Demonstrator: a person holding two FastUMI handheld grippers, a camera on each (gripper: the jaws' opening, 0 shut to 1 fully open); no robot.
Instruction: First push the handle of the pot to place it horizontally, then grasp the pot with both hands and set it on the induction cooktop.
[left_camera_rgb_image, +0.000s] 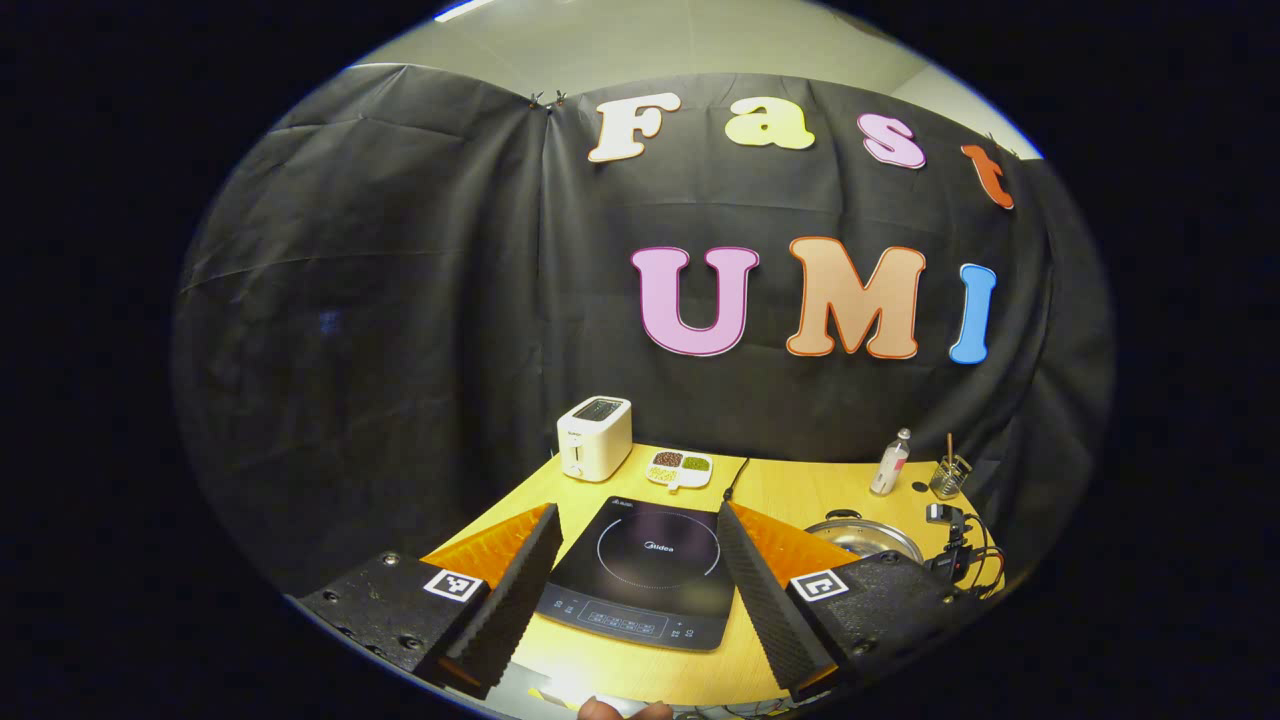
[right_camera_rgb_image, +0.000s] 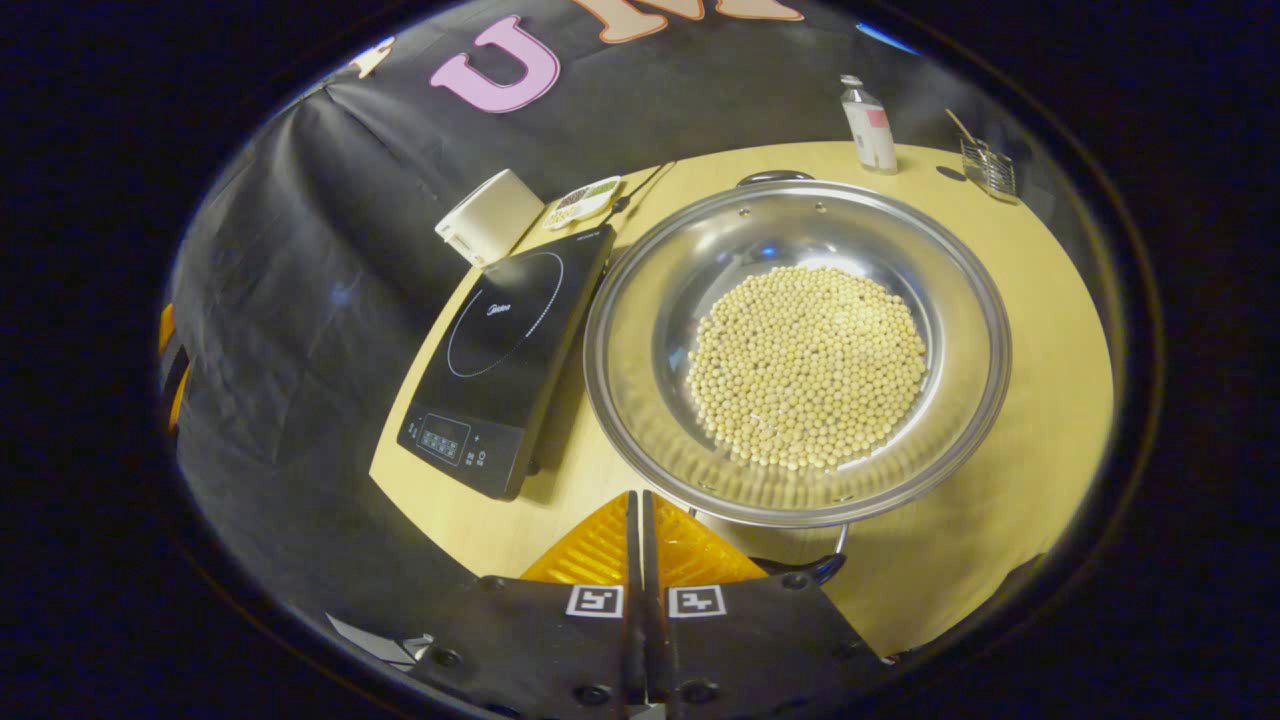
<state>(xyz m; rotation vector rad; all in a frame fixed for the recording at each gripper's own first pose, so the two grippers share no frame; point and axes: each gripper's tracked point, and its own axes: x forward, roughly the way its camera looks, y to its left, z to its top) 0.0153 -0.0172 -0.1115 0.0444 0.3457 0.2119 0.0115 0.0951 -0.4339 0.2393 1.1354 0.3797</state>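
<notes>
Right gripper view: the right gripper (right_camera_rgb_image: 641, 520), fingers pressed together on nothing, sits just before the pot (right_camera_rgb_image: 797, 350) of beans, beside the cooktop (right_camera_rgb_image: 505, 360). The left gripper (left_camera_rgb_image: 640, 550) gapes above the cooktop.

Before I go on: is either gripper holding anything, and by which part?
Nothing is held. The left gripper is open above the cooktop; the right gripper is shut and empty, next to the pot.

On the counter (right_camera_rgb_image: 1040, 330) stood one pot (right_camera_rgb_image: 640, 330) of many small pale beans (right_camera_rgb_image: 806, 366), one induction cooktop (right_camera_rgb_image: 505, 350), one white toaster (right_camera_rgb_image: 490, 215), one divided dish (right_camera_rgb_image: 585, 200), one bottle (right_camera_rgb_image: 868, 125) and one wire holder (right_camera_rgb_image: 988, 168) with a single stick in it.
</notes>
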